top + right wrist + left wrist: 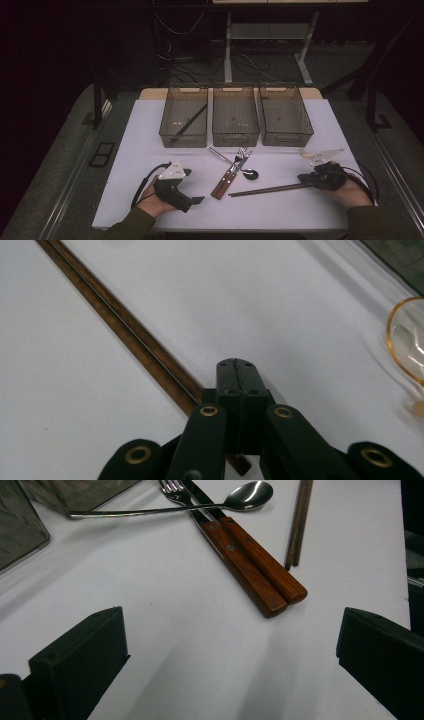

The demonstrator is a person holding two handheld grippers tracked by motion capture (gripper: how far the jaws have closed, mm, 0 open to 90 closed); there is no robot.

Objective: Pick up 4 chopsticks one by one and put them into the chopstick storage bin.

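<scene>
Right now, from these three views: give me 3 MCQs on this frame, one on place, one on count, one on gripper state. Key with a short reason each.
1. Where does the dark stick that is inside a bin lie?
A. left bin
B. middle bin
C. right bin

2. How many clear bins stand in the row at the far side of the table?
A. two
B. three
C. four

3. How do the left gripper jaws stand?
A. shut on the spoon
B. shut on the fork
C. open, with nothing between them

Key:
1 A: the high view shows the stick slanting across the left bin.
2 B: left, middle bin and right bin stand side by side.
3 C: the left gripper view shows the jaws wide apart over bare table, short of the wooden-handled cutlery.
</scene>
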